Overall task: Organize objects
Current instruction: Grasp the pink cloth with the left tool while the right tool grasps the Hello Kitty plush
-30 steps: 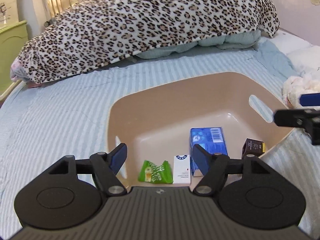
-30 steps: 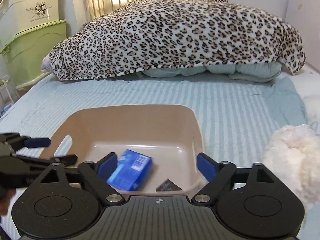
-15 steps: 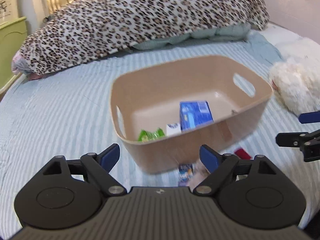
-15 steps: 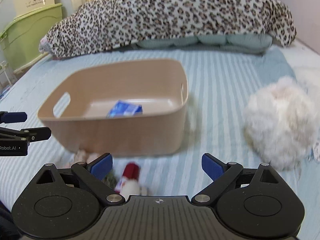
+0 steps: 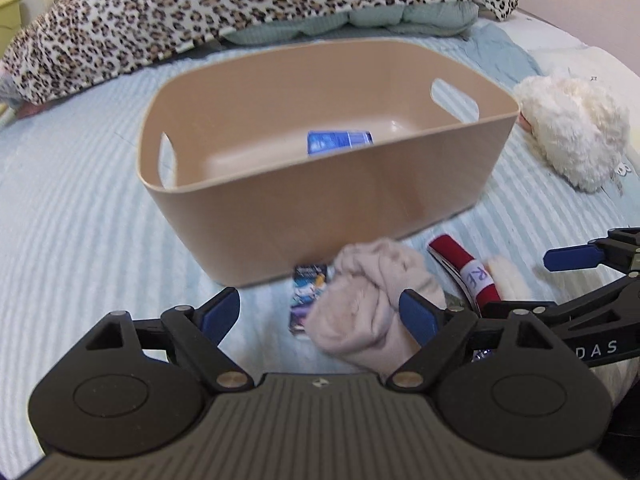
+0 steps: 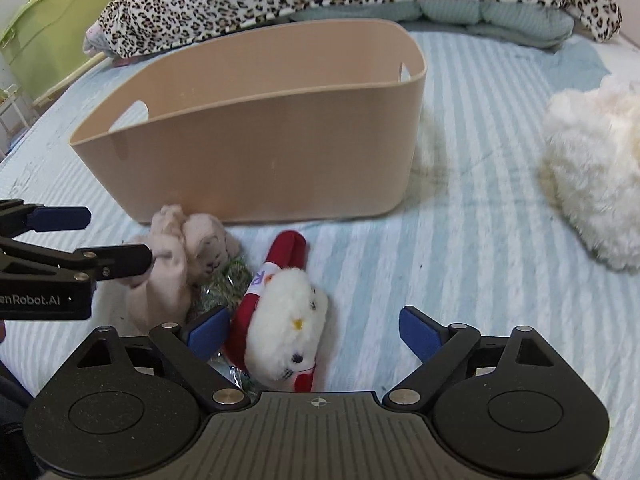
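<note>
A beige plastic bin stands on the striped bed; a blue box lies inside it. In front of the bin lie a pink rolled cloth, a small printed packet and a red-and-white plush toy. My left gripper is open, low over the pink cloth. My right gripper is open, with the plush toy between its fingers. The bin and pink cloth also show in the right wrist view, with a green foil wrapper beside the toy.
A fluffy white plush lies to the right of the bin. A leopard-print blanket is heaped at the back of the bed. Green storage boxes stand beyond the bed's left edge.
Both grippers have pulled back from over the bin and dropped low in front of it. The loose things in front of the bin have come into view. Both stay open.
</note>
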